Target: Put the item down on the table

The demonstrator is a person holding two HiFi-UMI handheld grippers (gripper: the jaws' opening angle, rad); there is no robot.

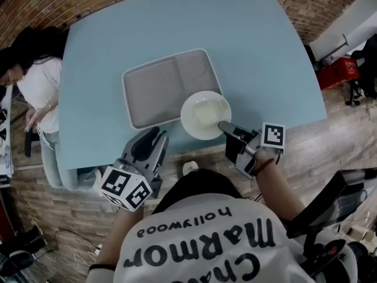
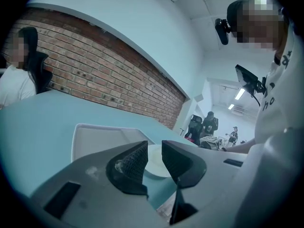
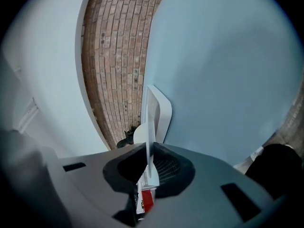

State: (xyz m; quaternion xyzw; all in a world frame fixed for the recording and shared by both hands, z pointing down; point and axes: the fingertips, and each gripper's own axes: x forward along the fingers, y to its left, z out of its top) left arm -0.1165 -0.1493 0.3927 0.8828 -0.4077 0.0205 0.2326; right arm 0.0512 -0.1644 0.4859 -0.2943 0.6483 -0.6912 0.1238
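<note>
A round white bowl (image 1: 205,114) is over the light blue table (image 1: 177,28), close to its near edge and beside the right corner of a grey tray (image 1: 153,90). My right gripper (image 1: 224,125) is shut on the bowl's near rim. In the right gripper view the bowl (image 3: 150,127) shows edge-on, clamped between the jaws of my right gripper (image 3: 151,160). Whether the bowl touches the table I cannot tell. My left gripper (image 1: 158,134) hangs at the table's near edge, left of the bowl, open with nothing between its fingers. The left gripper view shows my left gripper (image 2: 154,148), with the tray (image 2: 95,139) and the bowl (image 2: 156,163) beyond it.
A person (image 1: 21,69) sits at the table's left side. A brick wall (image 2: 95,65) runs behind the table. A red crate (image 1: 339,72) stands on the floor off the right edge. A small white object (image 1: 189,168) lies on the floor below the near edge.
</note>
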